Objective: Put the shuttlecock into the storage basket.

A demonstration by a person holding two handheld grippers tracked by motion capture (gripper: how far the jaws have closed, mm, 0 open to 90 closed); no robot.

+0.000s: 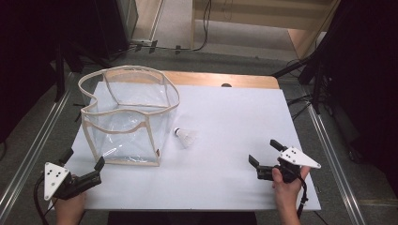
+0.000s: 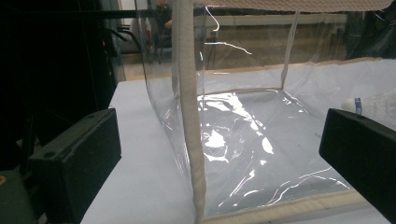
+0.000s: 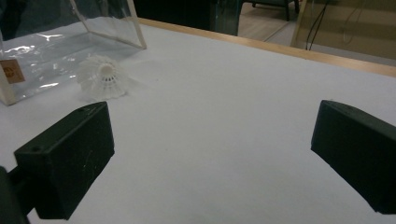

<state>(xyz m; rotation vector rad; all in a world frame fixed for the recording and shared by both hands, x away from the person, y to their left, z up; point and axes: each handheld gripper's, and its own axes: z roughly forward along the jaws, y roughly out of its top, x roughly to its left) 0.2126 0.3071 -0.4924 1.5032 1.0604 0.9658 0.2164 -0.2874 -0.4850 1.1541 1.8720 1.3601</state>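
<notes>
Shuttlecock (image 1: pixel 186 136) lies on white bench (image 1: pixel 234 140) mid-frame, just right of clear bag (image 1: pixel 126 117); well apart from both grippers; left gripper (image 1: pixel 84 169) lower left, right gripper (image 1: pixel 264 153) lower right, jaws apart, empty; bag label (image 3: pixel 11 71) unreadable

Right gripper (image 3: pixel 212 154), jaws spread wide, over a white table (image 3: pixel 243 102); a white shuttlecock (image 3: pixel 102 77) lies beside a clear plastic bag (image 3: pixel 56 46) ahead
</notes>
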